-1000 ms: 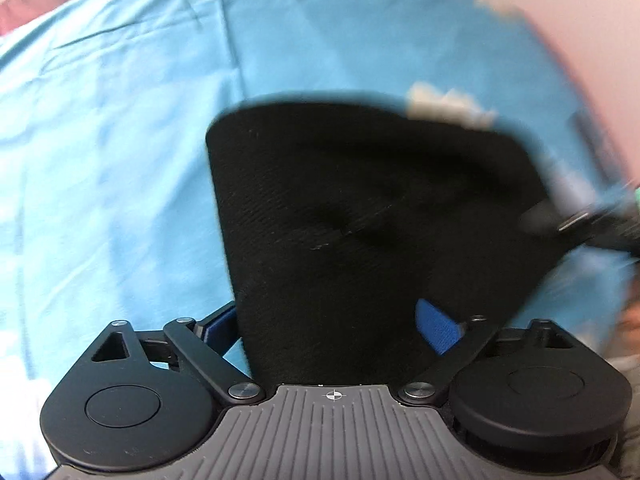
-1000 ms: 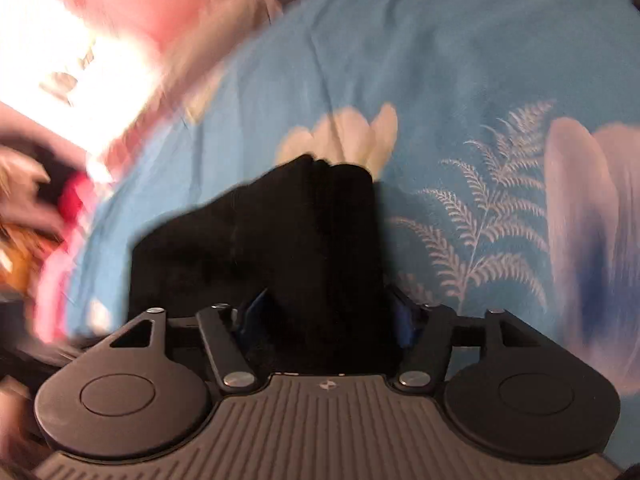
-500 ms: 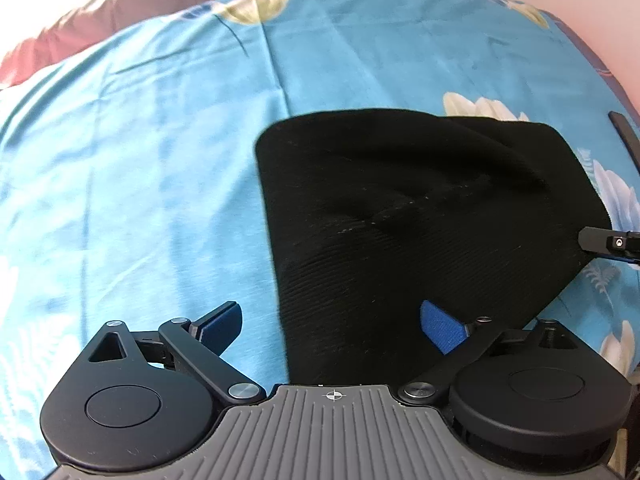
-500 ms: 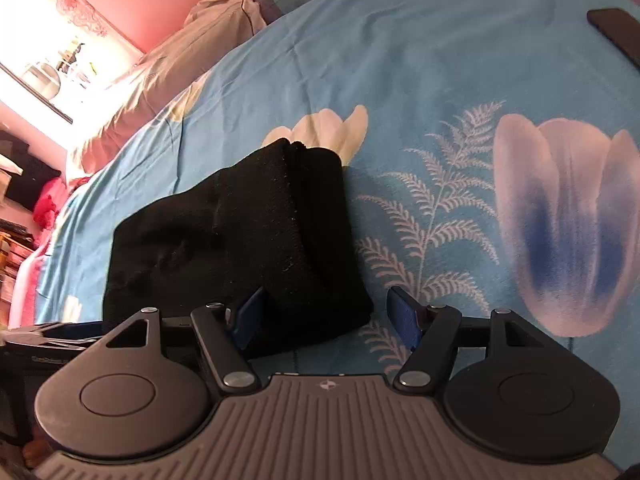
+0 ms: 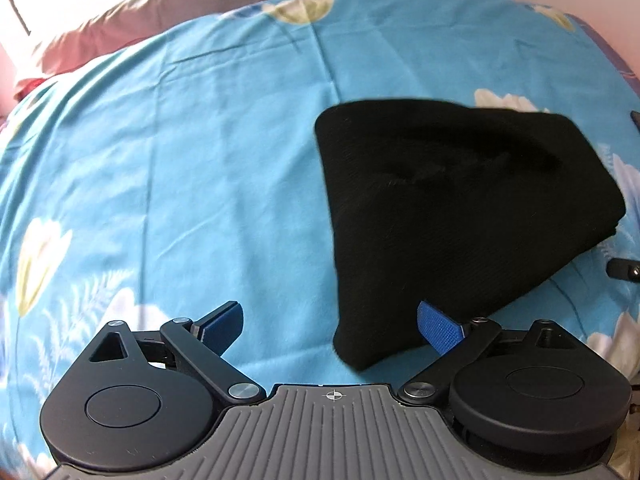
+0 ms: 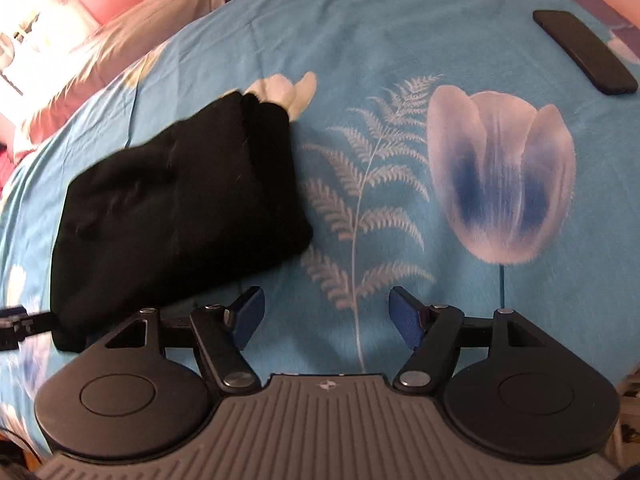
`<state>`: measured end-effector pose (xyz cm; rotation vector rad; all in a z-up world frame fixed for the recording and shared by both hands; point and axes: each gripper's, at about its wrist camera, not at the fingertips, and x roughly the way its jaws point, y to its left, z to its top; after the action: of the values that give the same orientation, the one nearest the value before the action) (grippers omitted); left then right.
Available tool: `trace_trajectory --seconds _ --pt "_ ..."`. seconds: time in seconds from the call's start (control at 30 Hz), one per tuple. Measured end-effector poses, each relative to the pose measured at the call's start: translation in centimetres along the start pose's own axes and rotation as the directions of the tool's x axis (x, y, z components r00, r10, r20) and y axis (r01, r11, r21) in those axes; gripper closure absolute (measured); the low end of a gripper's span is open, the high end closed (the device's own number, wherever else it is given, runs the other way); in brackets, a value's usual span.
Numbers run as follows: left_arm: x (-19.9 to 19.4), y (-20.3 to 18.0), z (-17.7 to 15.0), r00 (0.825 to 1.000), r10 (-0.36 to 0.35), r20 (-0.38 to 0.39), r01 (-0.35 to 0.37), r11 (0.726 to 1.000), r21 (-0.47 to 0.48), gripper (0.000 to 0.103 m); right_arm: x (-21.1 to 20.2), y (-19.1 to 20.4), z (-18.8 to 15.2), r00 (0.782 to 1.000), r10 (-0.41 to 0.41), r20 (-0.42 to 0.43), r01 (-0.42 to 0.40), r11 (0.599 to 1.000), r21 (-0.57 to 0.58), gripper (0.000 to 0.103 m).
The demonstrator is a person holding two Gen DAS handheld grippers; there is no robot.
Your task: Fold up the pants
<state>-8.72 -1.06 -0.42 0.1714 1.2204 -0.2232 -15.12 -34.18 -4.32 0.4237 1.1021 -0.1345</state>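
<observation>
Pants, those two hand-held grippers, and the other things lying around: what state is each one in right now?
Pants: folded into a compact bundle, lying on the bed, not held.
Left hand-held gripper: open, empty.
Right hand-held gripper: open, empty.
Bedsheet: spread out, lightly creased.
Black phone: lying flat.

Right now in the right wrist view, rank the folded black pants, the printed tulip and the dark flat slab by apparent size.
1. Folded black pants, largest.
2. Printed tulip, clearly less area.
3. Dark flat slab, smallest, though it lies farthest from the camera near the fisheye edge, so its true size is unsure.
</observation>
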Motion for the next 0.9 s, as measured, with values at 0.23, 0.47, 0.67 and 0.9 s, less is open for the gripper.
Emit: trace_trajectory --seconds 0.23,0.47,0.67,0.9 --pt "0.4 -0.4 -1.1 0.999 0.007 -0.042 -0.008 1.000 -0.022 0.000 -1.9 3.9 -2.0 0.999 -0.009 0.033 0.014 0.988 -0.152 0.027" --pt "0.2 -1.4 -1.8 0.999 0.000 -0.042 0.000 1.000 0.003 0.000 -3.7 7.2 -2.9 0.995 -0.020 0.097 0.046 0.962 -0.270 0.019" --pt "0.0 -2.1 -2.1 0.999 -0.010 -0.041 0.010 1.000 0.018 0.000 -4.1 7.9 -3.3 0.994 -0.025 0.105 0.053 0.959 -0.278 0.017" --pt "-0.1 -2.1 -2.2 0.999 -0.015 -0.045 0.016 1.000 0.022 0.000 -4.4 7.9 -3.6 0.994 -0.017 0.106 0.045 0.964 -0.264 0.017"
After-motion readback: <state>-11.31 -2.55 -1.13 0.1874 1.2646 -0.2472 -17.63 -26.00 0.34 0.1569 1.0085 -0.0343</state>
